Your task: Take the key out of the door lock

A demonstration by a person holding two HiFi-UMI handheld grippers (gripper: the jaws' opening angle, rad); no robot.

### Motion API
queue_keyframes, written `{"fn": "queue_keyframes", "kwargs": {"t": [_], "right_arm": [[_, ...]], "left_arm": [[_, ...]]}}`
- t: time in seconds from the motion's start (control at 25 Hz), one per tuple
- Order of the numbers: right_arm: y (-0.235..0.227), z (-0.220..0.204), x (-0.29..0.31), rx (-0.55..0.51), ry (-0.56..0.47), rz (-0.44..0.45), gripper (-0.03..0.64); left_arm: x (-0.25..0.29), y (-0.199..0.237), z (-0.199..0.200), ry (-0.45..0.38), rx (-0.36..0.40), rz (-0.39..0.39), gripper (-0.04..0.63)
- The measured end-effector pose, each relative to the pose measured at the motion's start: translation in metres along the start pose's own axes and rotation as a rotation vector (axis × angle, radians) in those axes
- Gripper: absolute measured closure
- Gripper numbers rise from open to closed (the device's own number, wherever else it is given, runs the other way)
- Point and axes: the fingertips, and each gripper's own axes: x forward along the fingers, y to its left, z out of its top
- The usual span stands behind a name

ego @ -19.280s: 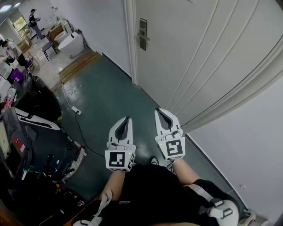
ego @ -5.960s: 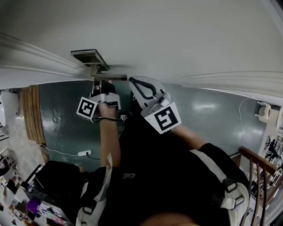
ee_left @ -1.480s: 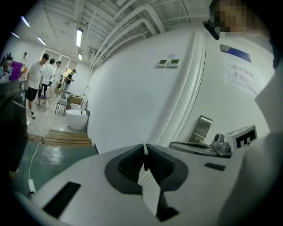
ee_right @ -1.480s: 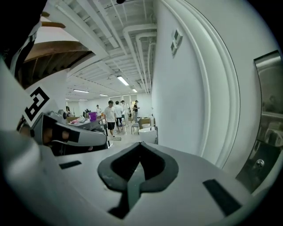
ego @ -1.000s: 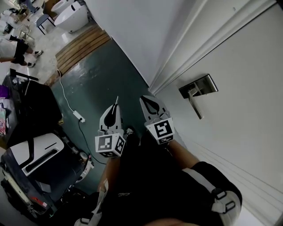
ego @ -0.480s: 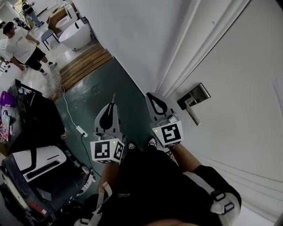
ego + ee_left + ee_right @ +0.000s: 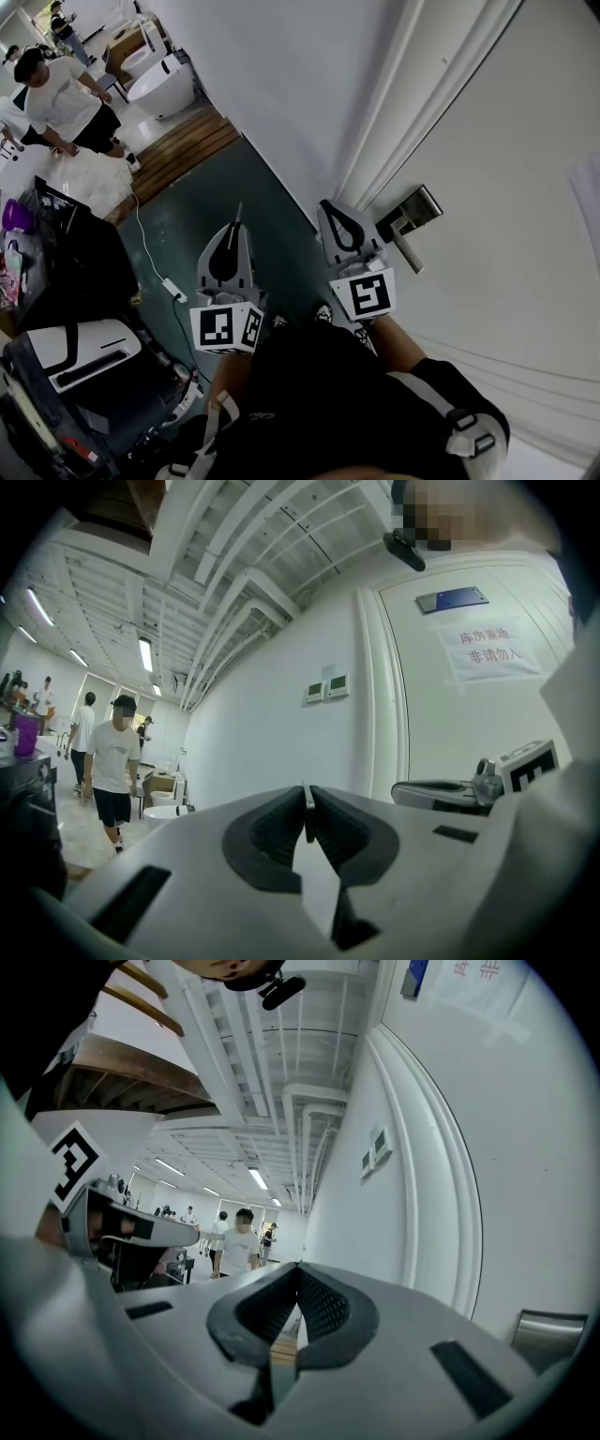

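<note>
Grey-padded, pinching the key [image 7: 239, 213] in the left gripper [image 7: 233, 234], well clear of the door lock [image 7: 415, 209], unlike six seconds back; keeping its long axis along the jaws, tip pointing forward, away from the body. Holding the right gripper [image 7: 330, 206] pressed together, empty.
</note>
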Motion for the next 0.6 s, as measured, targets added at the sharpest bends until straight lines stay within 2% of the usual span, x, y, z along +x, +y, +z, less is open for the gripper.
{"fn": "queue_keyframes", "kwargs": {"t": [0.28, 0.6], "right_arm": [[-0.0014, 0.0006, -0.0016, -0.004, 0.007, -0.014, 0.607], [-0.0019, -0.0038, -0.0031, 0.012, 0.024, -0.014, 0.609]], "left_arm": [[0.0041, -0.0066, -0.0024, 0.006, -0.009, -0.034, 0.561], [0.0046, -0.0055, -0.0044, 0.011, -0.024, -0.038, 0.561]]}}
